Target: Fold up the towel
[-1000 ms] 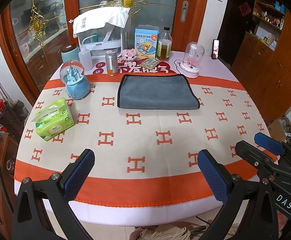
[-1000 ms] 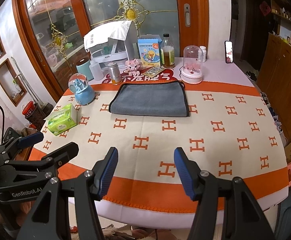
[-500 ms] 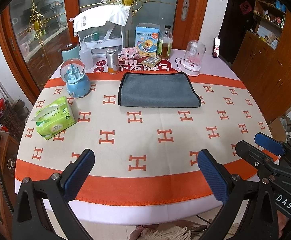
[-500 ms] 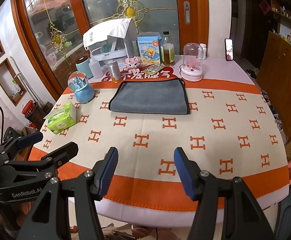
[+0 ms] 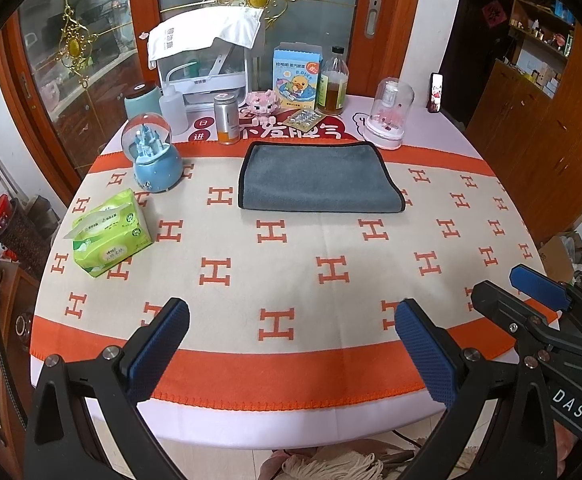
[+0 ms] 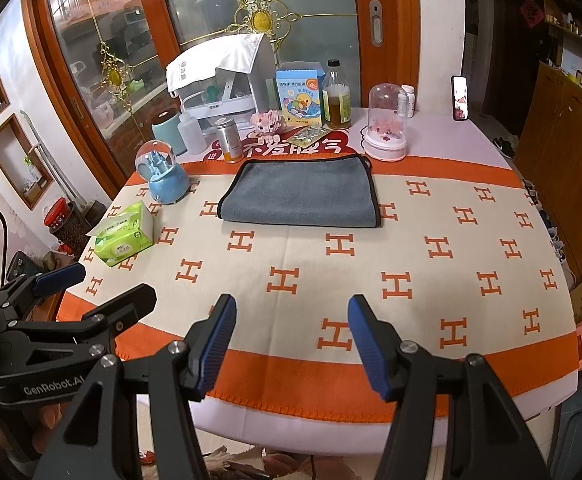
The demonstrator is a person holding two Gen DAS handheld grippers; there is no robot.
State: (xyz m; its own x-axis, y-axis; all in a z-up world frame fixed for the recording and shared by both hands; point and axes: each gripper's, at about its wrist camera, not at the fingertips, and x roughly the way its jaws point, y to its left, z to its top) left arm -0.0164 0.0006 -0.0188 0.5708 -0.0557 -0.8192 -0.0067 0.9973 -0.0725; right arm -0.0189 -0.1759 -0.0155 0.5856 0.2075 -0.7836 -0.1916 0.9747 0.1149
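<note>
A grey towel (image 5: pixel 317 178) with black edging lies folded flat at the far middle of the table; it also shows in the right wrist view (image 6: pixel 301 194). My left gripper (image 5: pixel 291 344) is open and empty over the table's near edge, far short of the towel. My right gripper (image 6: pixel 289 340) is open and empty, also at the near edge. The right gripper shows at the right of the left wrist view (image 5: pixel 539 300); the left gripper shows at the left of the right wrist view (image 6: pixel 91 292).
The tablecloth (image 5: pixel 331 268) is cream with orange H marks. A green tissue pack (image 5: pixel 109 234) and a blue snow globe (image 5: pixel 153 156) stand left. A can (image 5: pixel 227 118), bottle (image 5: pixel 334 84), box (image 5: pixel 297 76) and pink dome (image 5: pixel 388 116) line the back.
Both grippers have drawn back slightly from the table, so the towel sits a little lower in both views. Both stay open and empty.
</note>
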